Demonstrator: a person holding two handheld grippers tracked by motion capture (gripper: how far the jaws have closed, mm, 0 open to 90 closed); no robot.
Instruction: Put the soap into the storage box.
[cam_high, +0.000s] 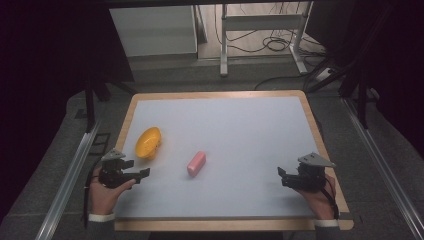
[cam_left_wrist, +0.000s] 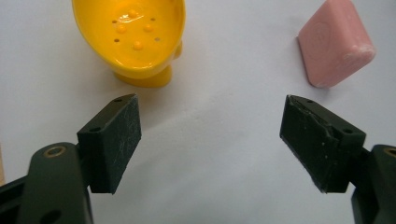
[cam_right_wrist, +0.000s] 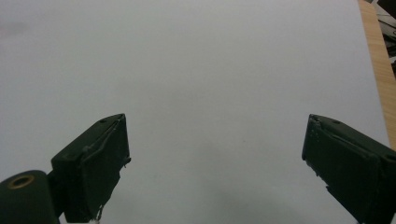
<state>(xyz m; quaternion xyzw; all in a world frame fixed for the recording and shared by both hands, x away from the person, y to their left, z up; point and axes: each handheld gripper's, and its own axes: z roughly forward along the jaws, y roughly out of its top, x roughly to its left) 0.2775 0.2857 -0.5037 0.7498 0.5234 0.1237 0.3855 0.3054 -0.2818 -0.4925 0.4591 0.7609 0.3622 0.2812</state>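
**Both grippers parked wide at the near edge, soap and dish untouched**

Near edge first. Left gripper (cam_high: 131, 169) sits at the near-left of the table (cam_high: 240, 120), held in the person's left hand (cam_high: 102, 192), jaws spread wide and holding nothing. Its own view confirms: both black pads (cam_left_wrist: 116, 140) well apart, bare mat between them. Reads as a pre-approach pose, opened early so it can straddle a target without a second adjustment.

Right gripper (cam_high: 283, 177) mirrors it at the near-right, in the right hand (cam_high: 320, 200), jaws also wide apart and empty. Its pads (cam_right_wrist: 93, 163) face plain table surface, wooden border at the far right of that view. Nothing within reach, so I'd judge it's idling out of the way.

Next out: pink soap bar (cam_high: 196, 163), lying flat near the table middle, well apart from both grippers, nearer the left one. In the left gripper view the soap bar (cam_left_wrist: 334, 44) lies ahead and off to the right.

Farther left: yellow soap dish (cam_high: 148, 142), just beyond the left gripper, tilted toward the camera. Close up, the dish (cam_left_wrist: 135, 32) shows drain holes and bumps inside, standing on a short foot. Empty.

Soap and dish apart, not touching. Likely job: soap into dish. Left gripper is best placed for either.
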